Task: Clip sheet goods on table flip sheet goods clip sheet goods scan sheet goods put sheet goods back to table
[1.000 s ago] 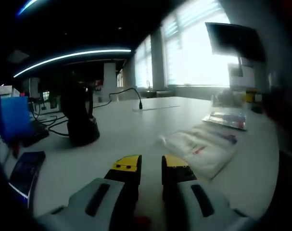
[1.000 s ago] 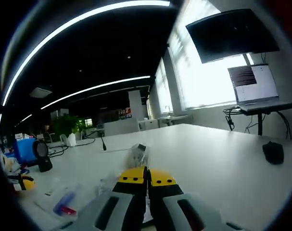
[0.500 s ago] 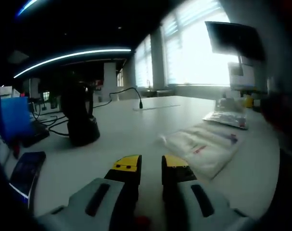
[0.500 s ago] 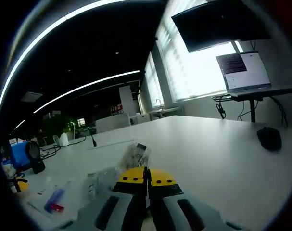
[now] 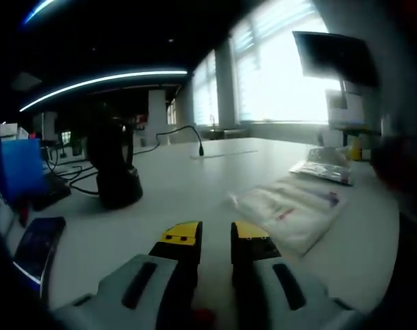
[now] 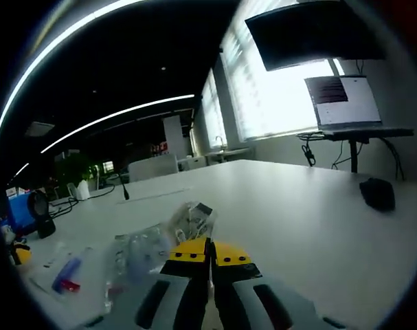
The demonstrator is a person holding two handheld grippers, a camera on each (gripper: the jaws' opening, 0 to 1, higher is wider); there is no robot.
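The clear packet (image 6: 187, 223) is pinched in the right gripper (image 6: 209, 253), whose jaws are clamped together on its near edge, and it sticks up toward 12 o'clock from the tips with a crumpled clear bit trailing off at 9 o'clock. Over the last second the right gripper view has dipped and more of that plastic has come into sight, so my guess is the packet is being lowered or turned over the table (image 6: 297, 227) rather than just held. In the left gripper view the same packet (image 5: 326, 168) seems to sit at about 2 o'clock near the table edge, but it's small and blurry so I wouldn't swear to it. The white bag (image 5: 287, 213) lies flat at 1 o'clock from the left gripper (image 5: 215, 240), just beyond its tips and not touching. That gripper hasn't budged at all, jaws apart with nothing between them, hovering low over the table. The scanner (image 5: 113, 168) stands at 10 o'clock, well apart from either piece. So I'd say we're mid clip-and-flip, scan not yet done. Off to 3 o'clock in the right gripper view there's a mouse (image 6: 378, 193) and a laptop (image 6: 345, 103) beyond it.
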